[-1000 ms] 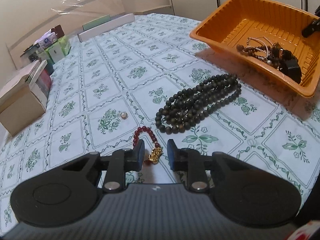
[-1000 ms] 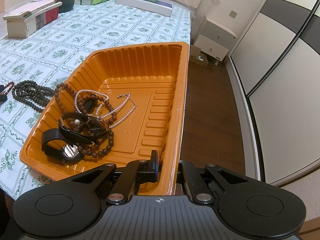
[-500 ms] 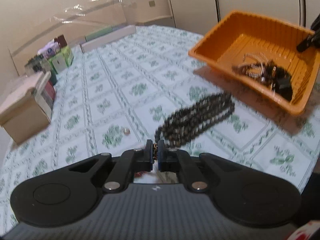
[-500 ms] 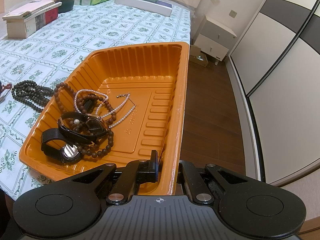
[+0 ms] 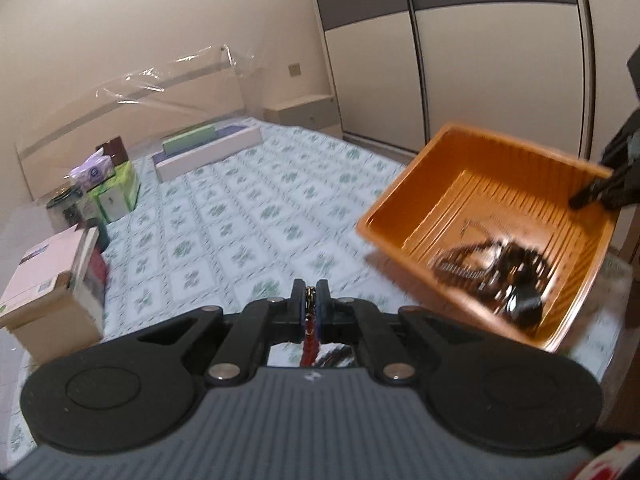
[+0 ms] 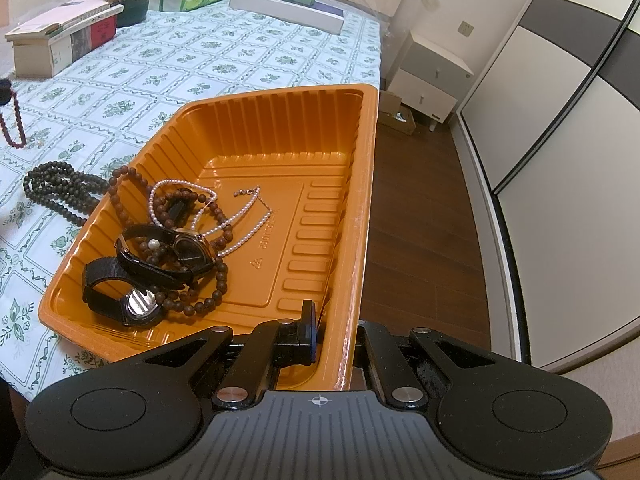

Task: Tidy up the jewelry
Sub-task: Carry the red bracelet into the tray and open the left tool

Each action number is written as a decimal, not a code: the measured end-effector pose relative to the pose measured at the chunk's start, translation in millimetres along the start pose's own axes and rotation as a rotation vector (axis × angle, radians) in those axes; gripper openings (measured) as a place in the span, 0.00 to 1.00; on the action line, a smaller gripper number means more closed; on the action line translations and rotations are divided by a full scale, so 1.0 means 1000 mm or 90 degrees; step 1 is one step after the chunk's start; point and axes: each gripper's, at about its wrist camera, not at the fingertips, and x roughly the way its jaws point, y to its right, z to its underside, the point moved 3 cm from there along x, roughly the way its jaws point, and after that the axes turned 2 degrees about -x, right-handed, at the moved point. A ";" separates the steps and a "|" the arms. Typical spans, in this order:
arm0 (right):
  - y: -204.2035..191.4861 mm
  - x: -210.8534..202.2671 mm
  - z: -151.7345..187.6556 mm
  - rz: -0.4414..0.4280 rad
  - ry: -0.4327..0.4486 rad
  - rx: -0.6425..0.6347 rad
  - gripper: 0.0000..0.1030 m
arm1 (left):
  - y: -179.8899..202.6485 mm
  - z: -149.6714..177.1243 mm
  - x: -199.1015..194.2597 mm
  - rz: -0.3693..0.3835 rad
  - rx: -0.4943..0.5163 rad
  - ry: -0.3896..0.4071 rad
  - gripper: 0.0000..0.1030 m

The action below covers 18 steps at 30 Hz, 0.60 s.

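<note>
Left tongs (image 5: 310, 300) are pinching shut on the red bead bracelet (image 5: 309, 342), whose gold charm is sitting between the pads while the red loop is dangling below them, clear of the desk (image 5: 240, 240). In the left wrist view the orange tray (image 5: 576, 304) is lying to the right and a little farther off, blurred, with a dark heap of jewelry at its near end and bare floor at its far end. To do the carry well, I judge the grip should be staying firm on the charm and the hanging loop should be crossing the tray's near wall with room to spare, since a swinging strand could be catching on the rim. In the right wrist view the right tongs (image 6: 334, 338) are clamping shut on the tray's near right rim, one finger (image 6: 307, 330) inside the wall and the other outside it, steadying it. From here the bracelet (image 6: 12, 128) is hanging at the far left, above the desk (image 6: 240, 60). Dark bead necklace (image 6: 60, 190) is lying on the desk just beside the tray's left wall, not yet put away. Two watches (image 6: 160, 256), brown beads and a pearl strand (image 6: 240, 220) are crowding the left half, so releasing over the bare right half would probably be avoiding tangles.
</note>
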 end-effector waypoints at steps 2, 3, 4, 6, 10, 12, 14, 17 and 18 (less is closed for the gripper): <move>0.000 0.000 0.000 -0.001 0.000 0.000 0.03 | 0.011 -0.007 0.003 0.013 -0.002 0.005 0.03; 0.000 0.000 0.000 0.000 0.000 -0.001 0.03 | 0.018 -0.011 0.005 0.021 -0.004 0.006 0.03; 0.000 0.000 0.000 0.000 0.000 -0.001 0.03 | 0.024 -0.014 0.008 0.030 -0.009 0.007 0.03; 0.000 0.000 0.000 -0.001 0.001 0.000 0.03 | 0.038 -0.020 0.015 0.048 -0.013 0.008 0.03; 0.001 -0.001 0.000 -0.002 0.003 0.003 0.03 | 0.072 -0.027 0.028 0.083 -0.011 0.002 0.03; 0.001 -0.001 0.000 -0.003 0.003 0.004 0.03 | 0.088 -0.031 0.032 0.103 -0.009 0.000 0.03; 0.001 -0.001 0.000 -0.003 0.003 0.003 0.03 | 0.104 -0.035 0.037 0.123 -0.005 -0.001 0.03; 0.000 -0.002 0.000 -0.004 0.002 0.004 0.03 | 0.121 -0.039 0.042 0.149 0.007 -0.002 0.03; 0.000 -0.002 0.000 -0.004 0.002 0.004 0.03 | 0.126 -0.041 0.044 0.157 0.010 -0.002 0.03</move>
